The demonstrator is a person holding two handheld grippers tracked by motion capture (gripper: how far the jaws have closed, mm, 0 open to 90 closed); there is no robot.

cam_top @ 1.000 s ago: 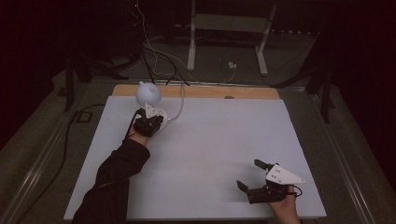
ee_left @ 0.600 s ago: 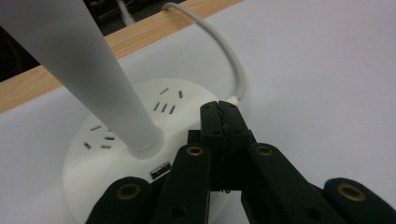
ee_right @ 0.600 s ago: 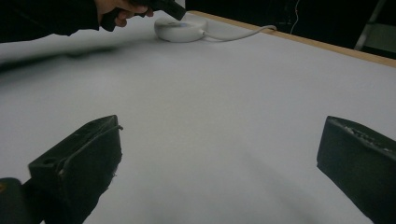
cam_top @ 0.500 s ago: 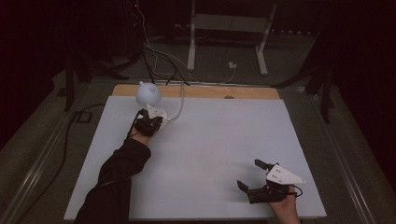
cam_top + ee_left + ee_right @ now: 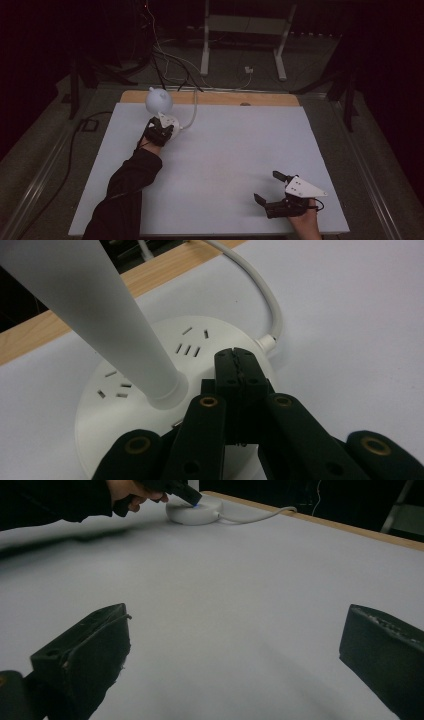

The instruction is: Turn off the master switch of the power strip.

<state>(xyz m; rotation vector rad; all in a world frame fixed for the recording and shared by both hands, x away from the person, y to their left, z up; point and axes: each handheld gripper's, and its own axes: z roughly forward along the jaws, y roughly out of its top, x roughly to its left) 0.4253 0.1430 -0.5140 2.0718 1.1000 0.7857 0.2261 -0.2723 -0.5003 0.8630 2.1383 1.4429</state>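
At the table's far left, the left gripper (image 5: 239, 371), jaws closed on nothing, presses the lamp base (image 5: 150, 390); near right, the right gripper (image 5: 272, 187) rests wide open, empty.

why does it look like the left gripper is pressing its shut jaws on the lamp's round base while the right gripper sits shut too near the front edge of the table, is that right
Not quite: the right gripper is open, its jaws wide apart over bare table, as the right gripper view shows. The rest holds: the left gripper has its jaws shut on top of the lamp's round base.
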